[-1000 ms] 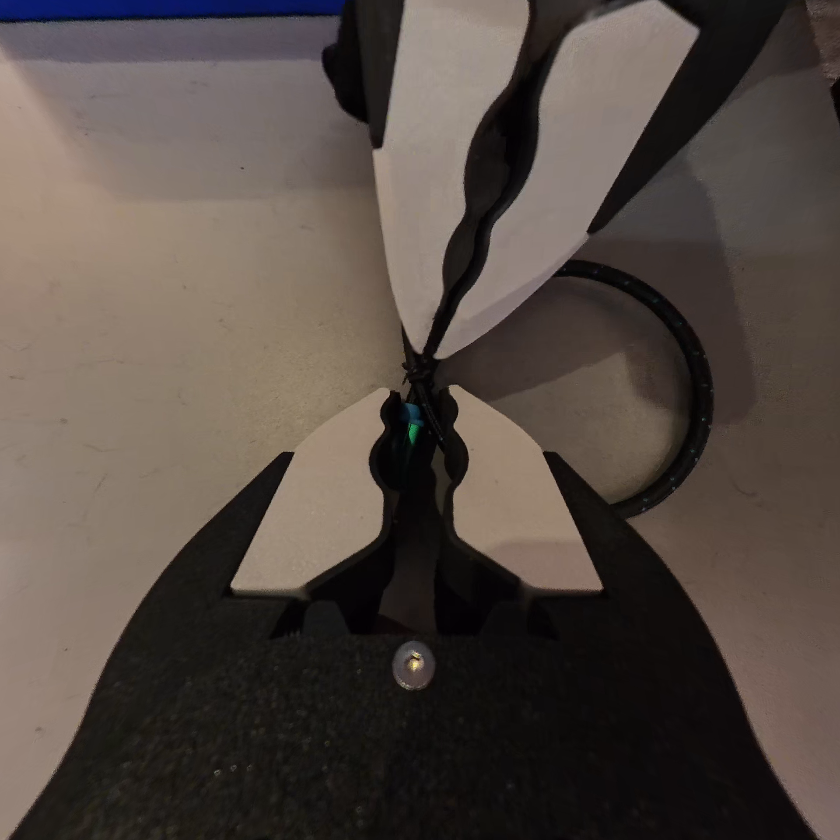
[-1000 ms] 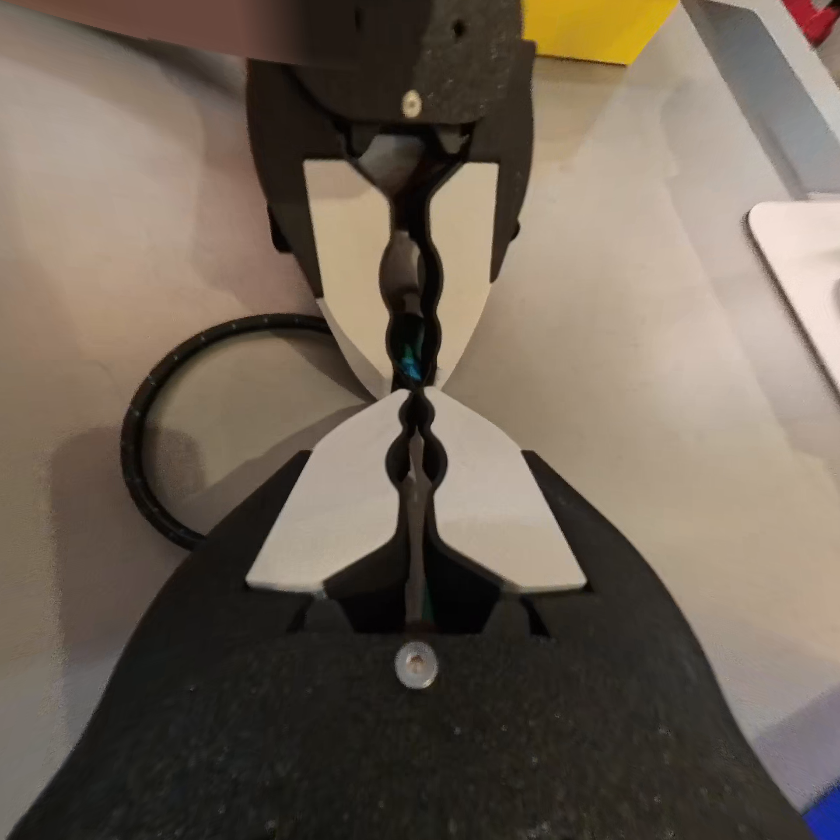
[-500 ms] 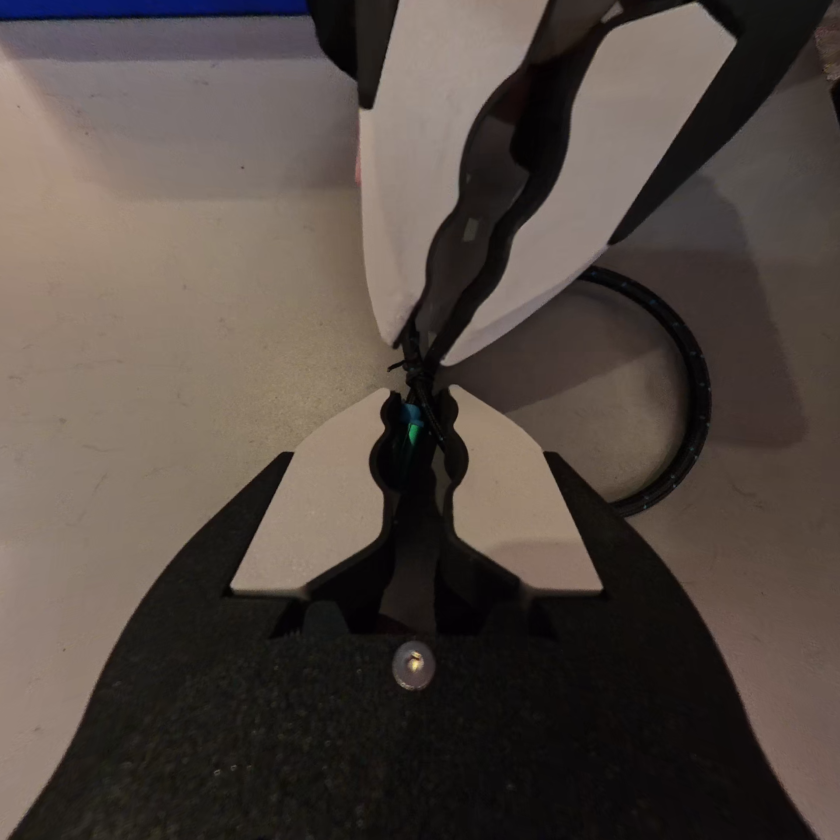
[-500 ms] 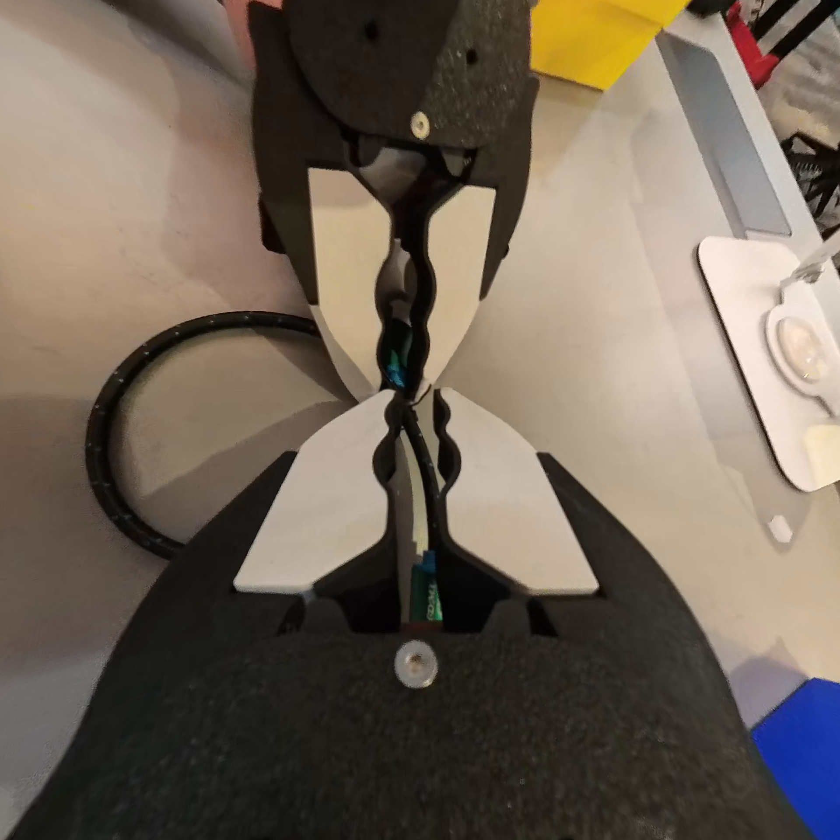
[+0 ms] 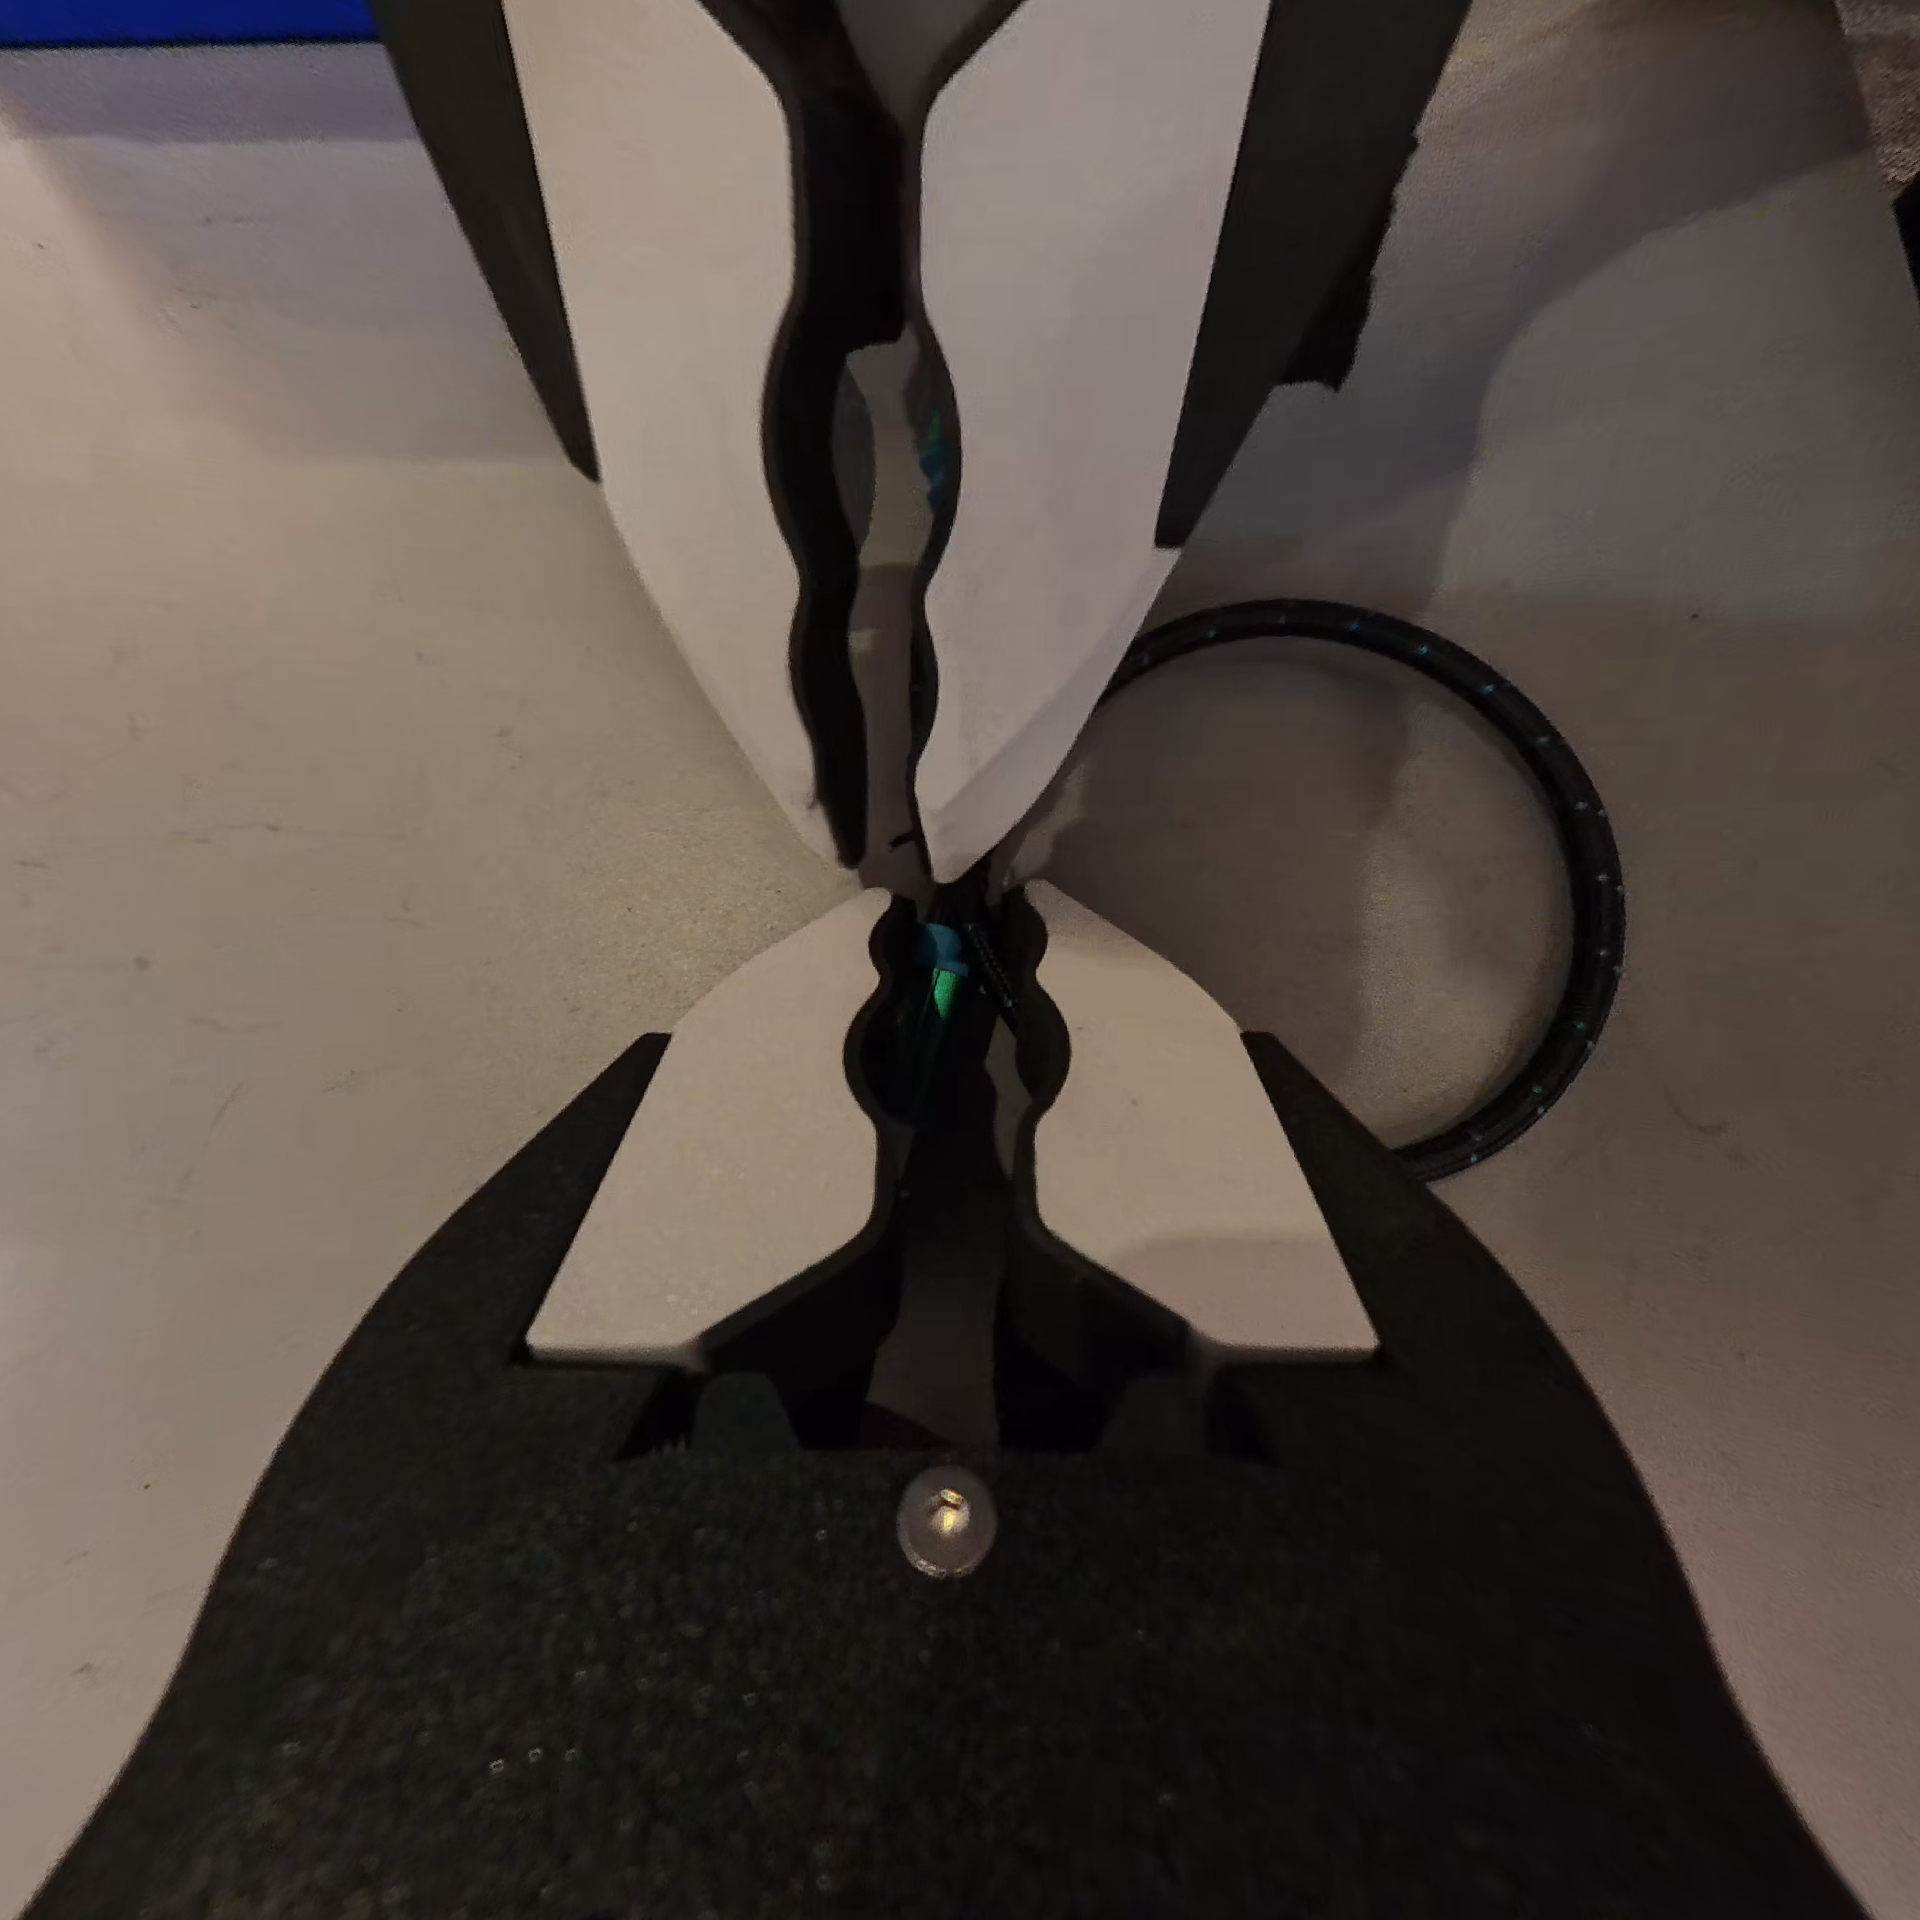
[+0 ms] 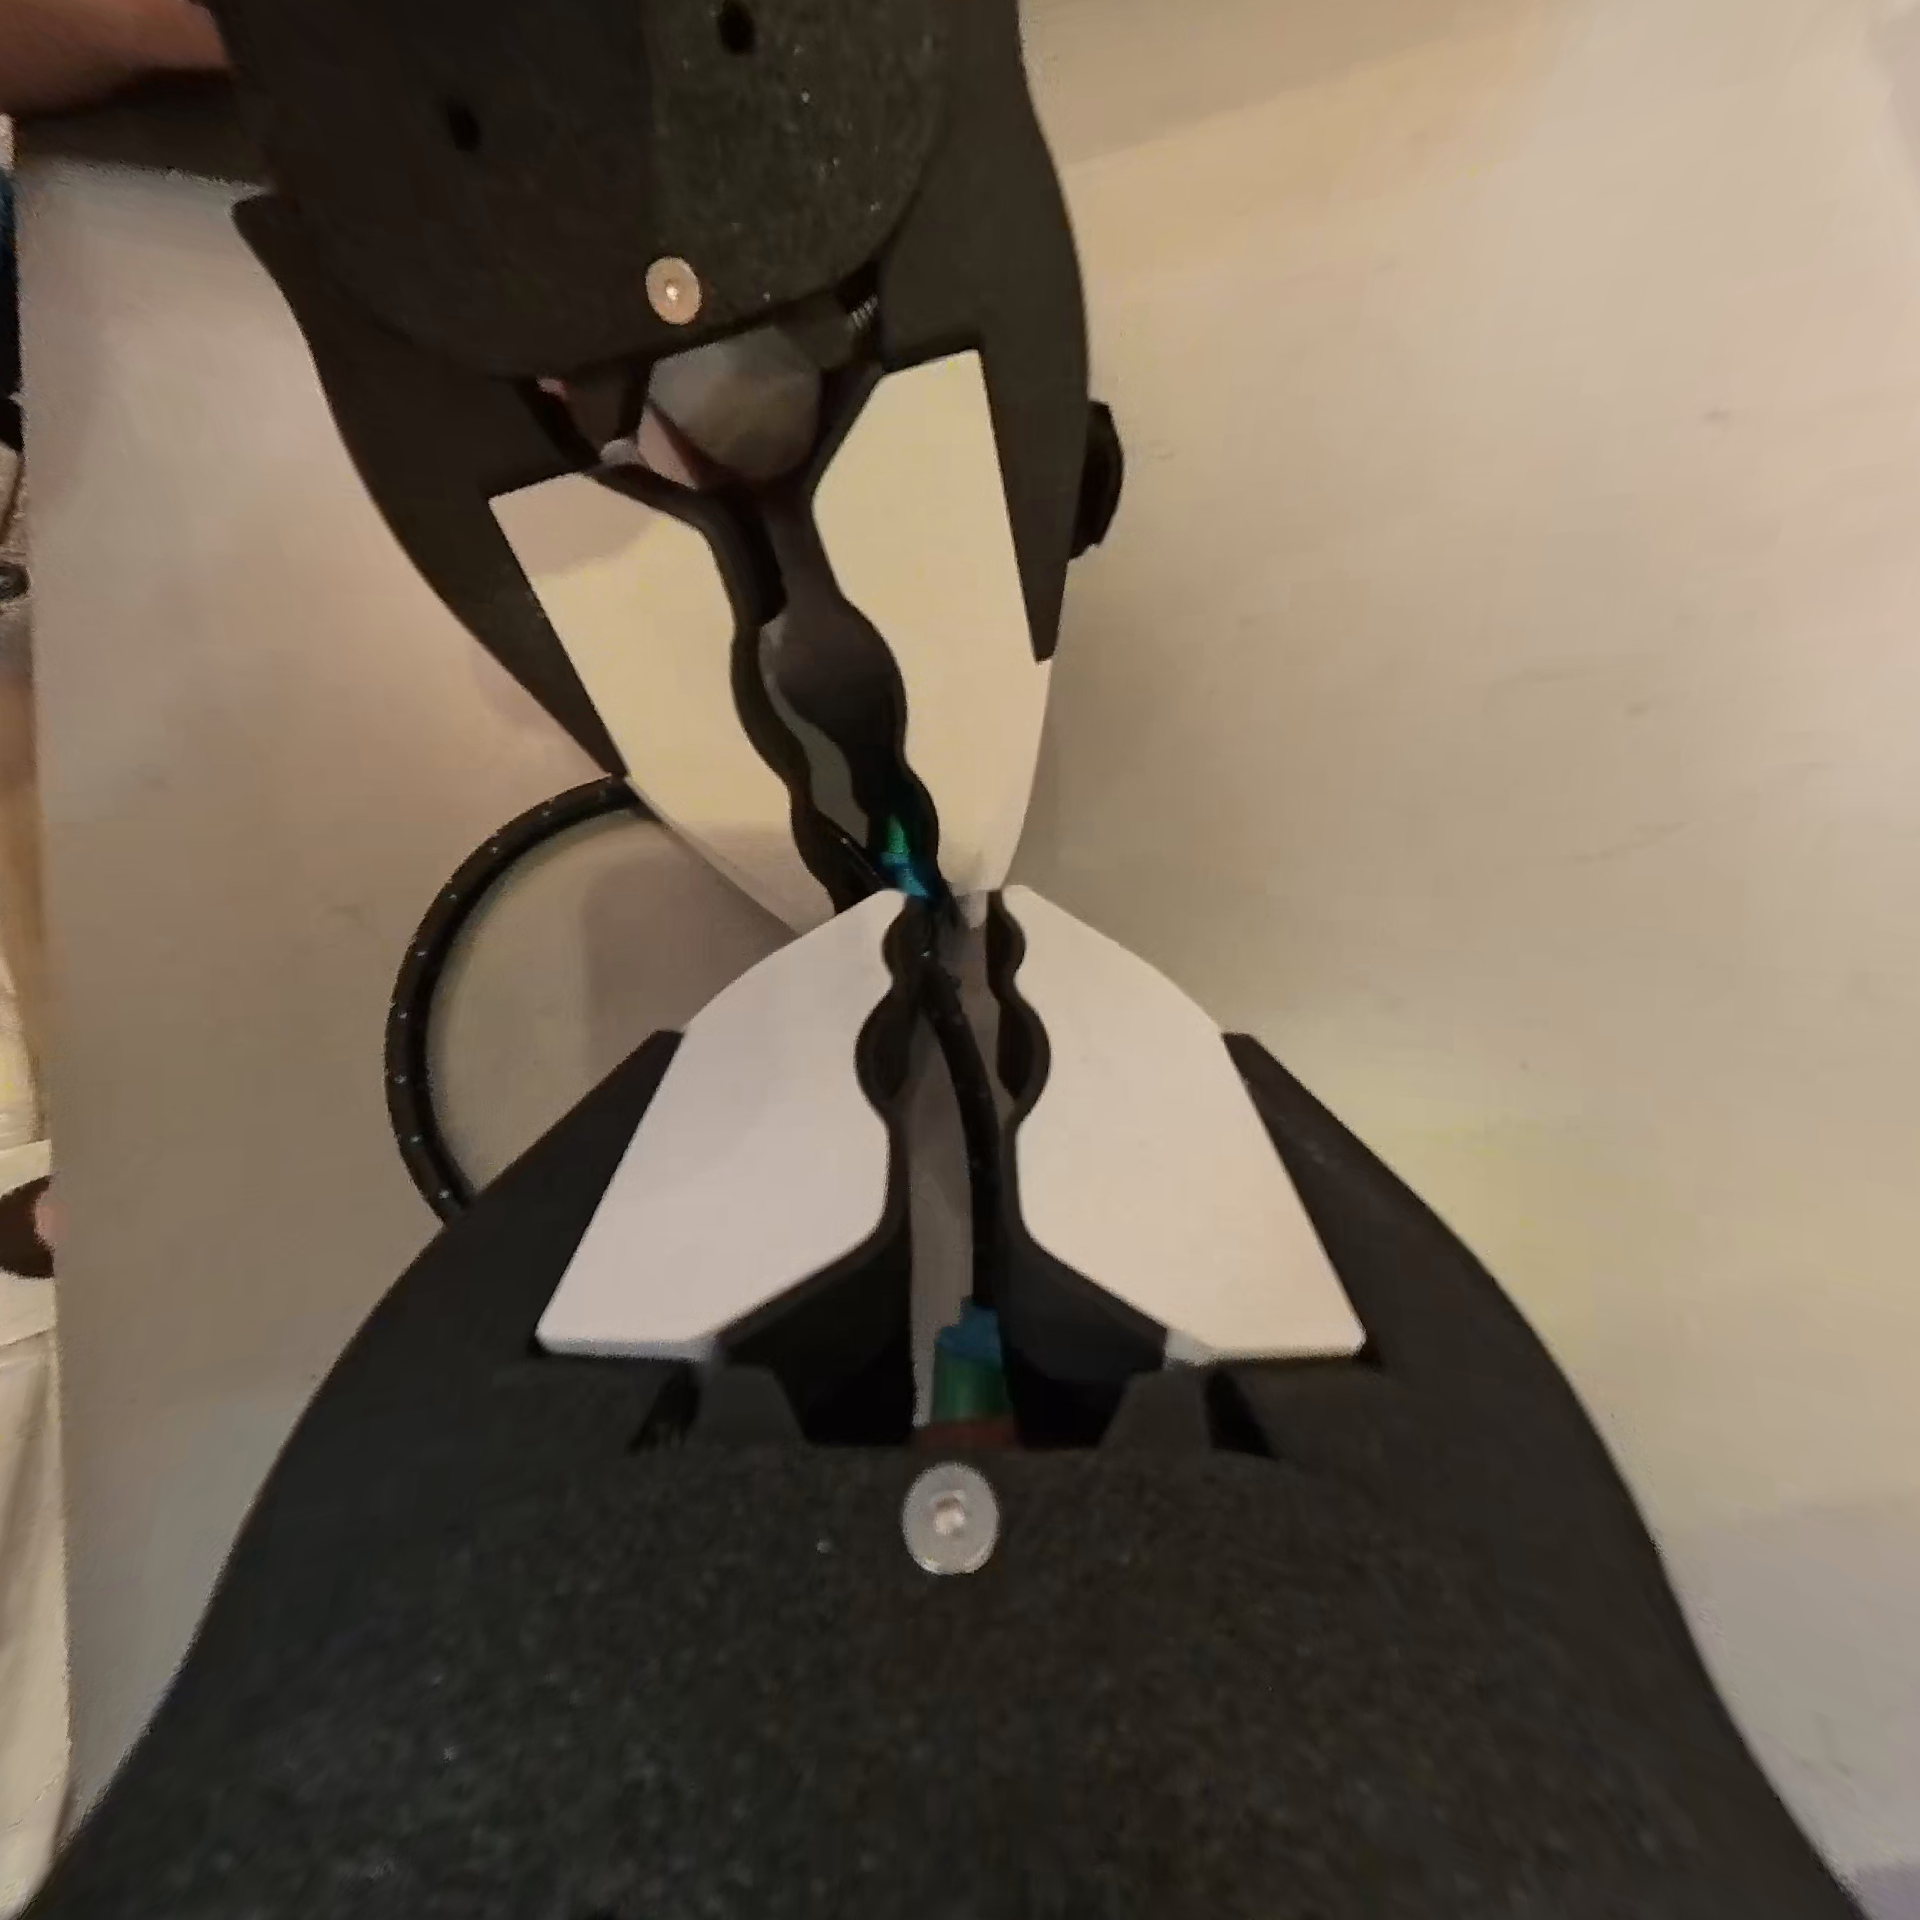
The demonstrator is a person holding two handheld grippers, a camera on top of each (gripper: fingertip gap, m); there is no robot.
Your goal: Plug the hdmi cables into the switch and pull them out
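Note:
My two grippers face each other tip to tip over a pale table [image 5: 312, 831]. My left gripper [image 5: 951, 904] is shut on the blue-and-green end of a black braided HDMI cable [image 5: 940, 971]. The cable loops away on the table [image 5: 1600, 904] and also shows in the right wrist view [image 6: 416, 987]. My right gripper [image 6: 940, 909] is open by a narrow gap. The cable [image 6: 971, 1101] runs loosely between its fingers to a second blue-and-green plug [image 6: 961, 1361] near their base. In the left wrist view the right gripper [image 5: 894, 847] comes in from the top. No switch is in view.
A blue object [image 5: 156, 21] lies along the far left edge of the table in the left wrist view. A person's hand [image 6: 104, 52] holds the left gripper at the top left of the right wrist view. Pale cloth [image 6: 26, 1455] shows at its left edge. The tips of both grippers are at nearly the same place. From either gripper's tips it is about 30 centimeters to the blue object [image 5: 156, 21].
My right gripper's jaws have parted from fully shut, leaving the cable loose between them, and it has come closer to the left gripper. The left gripper's hold is unchanged.

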